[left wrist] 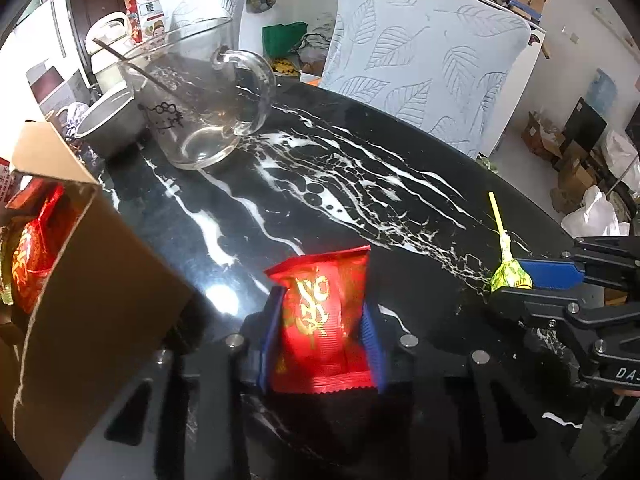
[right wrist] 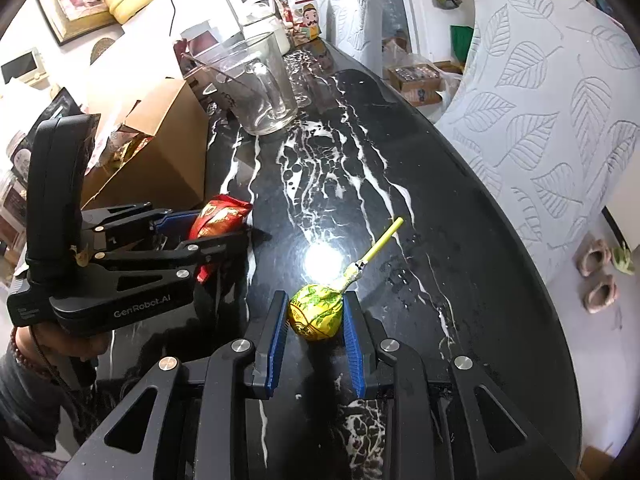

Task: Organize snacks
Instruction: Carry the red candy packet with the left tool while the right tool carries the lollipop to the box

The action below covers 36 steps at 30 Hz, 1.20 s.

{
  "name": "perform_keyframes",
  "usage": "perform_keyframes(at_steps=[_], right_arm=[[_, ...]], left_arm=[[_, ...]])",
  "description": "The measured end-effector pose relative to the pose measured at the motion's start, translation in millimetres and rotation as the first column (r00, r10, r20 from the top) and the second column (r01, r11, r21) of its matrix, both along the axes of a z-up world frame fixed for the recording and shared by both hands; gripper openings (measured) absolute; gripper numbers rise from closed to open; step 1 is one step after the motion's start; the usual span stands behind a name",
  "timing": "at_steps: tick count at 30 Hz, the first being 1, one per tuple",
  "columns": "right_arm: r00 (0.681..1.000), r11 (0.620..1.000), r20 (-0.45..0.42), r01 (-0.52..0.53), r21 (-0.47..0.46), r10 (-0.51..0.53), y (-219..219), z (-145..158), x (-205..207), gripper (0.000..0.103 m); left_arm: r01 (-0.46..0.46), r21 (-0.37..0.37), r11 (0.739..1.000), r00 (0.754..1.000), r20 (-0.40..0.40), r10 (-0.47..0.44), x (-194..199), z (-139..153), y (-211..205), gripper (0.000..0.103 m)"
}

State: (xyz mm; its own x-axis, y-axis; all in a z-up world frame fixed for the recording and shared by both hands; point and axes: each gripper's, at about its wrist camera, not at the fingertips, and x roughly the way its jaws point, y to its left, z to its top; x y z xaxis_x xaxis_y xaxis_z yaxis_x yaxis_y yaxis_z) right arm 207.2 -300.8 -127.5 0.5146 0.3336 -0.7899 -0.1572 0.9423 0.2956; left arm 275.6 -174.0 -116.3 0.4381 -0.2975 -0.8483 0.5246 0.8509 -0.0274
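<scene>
My left gripper (left wrist: 322, 300) is shut on a red snack packet (left wrist: 322, 312) with gold writing, held just right of the open cardboard box (left wrist: 92, 264); the packet also shows in the right wrist view (right wrist: 218, 220). More red packets (left wrist: 30, 256) lie inside the box. My right gripper (right wrist: 316, 304) is shut on the yellow-green wrapped head of a lollipop (right wrist: 316, 312), its yellow stick pointing away over the black marble table (right wrist: 420, 184). In the left wrist view the lollipop (left wrist: 508, 272) sits between the right gripper's fingers at the right edge.
A large glass pitcher (left wrist: 192, 108) stands at the back, with a metal bowl (left wrist: 108, 124) and a snack bag (left wrist: 144, 12) behind it. Two chairs with leaf-print covers (left wrist: 424, 60) stand along the table's far and right edges.
</scene>
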Motion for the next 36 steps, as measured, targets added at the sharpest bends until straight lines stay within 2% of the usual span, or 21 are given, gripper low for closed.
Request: perform_keyframes(at_steps=[7,17,24,36], right_arm=[[1.000,1.000,0.000,-0.006,0.005,0.006,1.4,-0.2,-6.5,0.027],[0.998,0.998,0.029,-0.053,0.025,0.052,15.7,12.4,-41.0,0.027],[0.989,0.991,0.078,-0.129,0.034,0.126,42.0,31.2,-76.2,0.027],[0.955,0.964,0.163,-0.260,0.054,0.248,90.4,59.4,-124.6,0.027]], left_arm=[[-0.023,-0.025,0.999,0.999,-0.032,0.022,-14.0,2.7,1.9,0.036],[-0.068,-0.048,0.997,0.998,-0.005,0.068,-64.2,27.1,14.5,0.036],[-0.117,-0.065,0.991,0.992,0.044,0.120,-105.7,50.2,35.5,0.036],[-0.221,-0.101,0.970,0.966,0.117,0.232,-164.9,81.4,86.5,0.036]])
